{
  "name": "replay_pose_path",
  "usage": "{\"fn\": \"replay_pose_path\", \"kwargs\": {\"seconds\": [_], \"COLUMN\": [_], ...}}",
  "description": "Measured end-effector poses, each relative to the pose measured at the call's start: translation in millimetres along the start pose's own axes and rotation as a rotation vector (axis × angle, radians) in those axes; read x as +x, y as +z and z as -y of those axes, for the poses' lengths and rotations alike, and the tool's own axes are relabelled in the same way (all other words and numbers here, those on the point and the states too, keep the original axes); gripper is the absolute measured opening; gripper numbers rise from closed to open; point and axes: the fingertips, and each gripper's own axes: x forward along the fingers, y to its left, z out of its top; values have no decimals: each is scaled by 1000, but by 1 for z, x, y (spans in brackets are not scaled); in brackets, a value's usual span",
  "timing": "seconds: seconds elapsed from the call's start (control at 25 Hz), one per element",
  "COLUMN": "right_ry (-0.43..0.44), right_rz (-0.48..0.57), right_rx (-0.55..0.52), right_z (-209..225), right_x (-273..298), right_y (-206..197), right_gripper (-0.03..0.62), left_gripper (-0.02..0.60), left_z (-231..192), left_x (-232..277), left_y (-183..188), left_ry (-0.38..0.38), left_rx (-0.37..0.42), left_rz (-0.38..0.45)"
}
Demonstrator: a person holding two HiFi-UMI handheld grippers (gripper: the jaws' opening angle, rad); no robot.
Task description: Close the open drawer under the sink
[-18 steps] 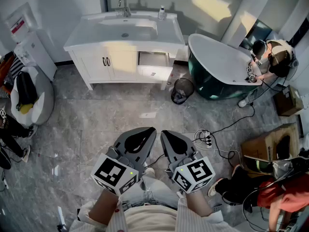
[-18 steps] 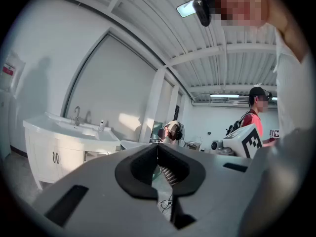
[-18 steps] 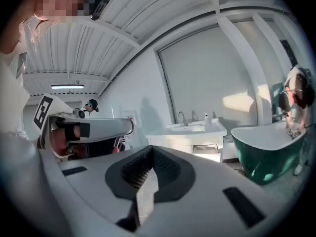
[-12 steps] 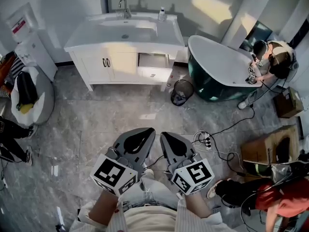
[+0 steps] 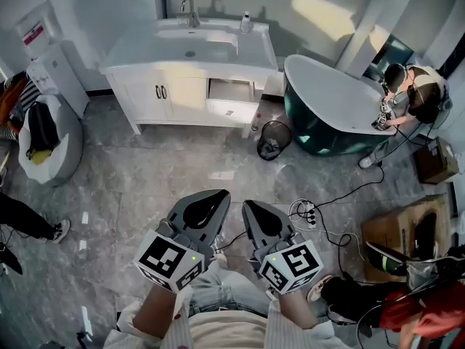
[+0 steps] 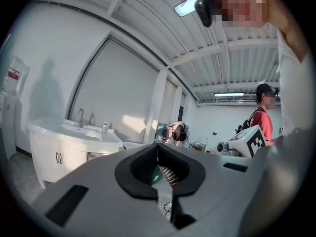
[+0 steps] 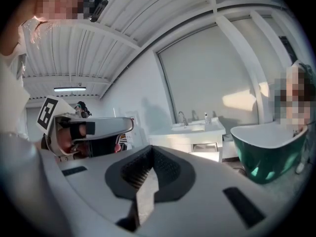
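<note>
Under the sink (image 5: 195, 48): drawer (image 5: 232, 102) pulled out of white vanity (image 5: 254, 51), right of two closed doors.
Left gripper (image 5: 220, 195): jaws clenched tip to tip, nothing between; held low over grey floor (image 5: 145, 173), well apart from drawer.
Right gripper (image 5: 249, 204): jaws clenched, nothing gripped; just beside left gripper.
Right of vanity: wire waste bin (image 5: 275, 135), then green bathtub (image 5: 327, 97) with person (image 5: 410, 93) at its far rim.
Floor near right gripper: power strip (image 5: 309, 211) with cable.
</note>
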Motion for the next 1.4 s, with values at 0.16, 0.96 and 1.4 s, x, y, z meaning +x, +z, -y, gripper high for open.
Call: {"fn": "replay_pose_path", "kwargs": {"seconds": [0.16,0.96,1.4], "right_ry": [3,-50,-131], "right_rz": [4,-16,-2], "right_rx": [9,48,66], "right_z": [8,106,157], "right_x": [4,154,244], "right_y": [-1,45,69], "right_gripper": [9,9,9], "left_gripper": [15,15,15], "left_z": [-3,-143,-234], "left_x": [8,133,193], "left_y": [-2,29,50], "left_ry": [4,-34,-83], "left_rx": [3,6,29], "left_rz": [-9,-51,-76]}}
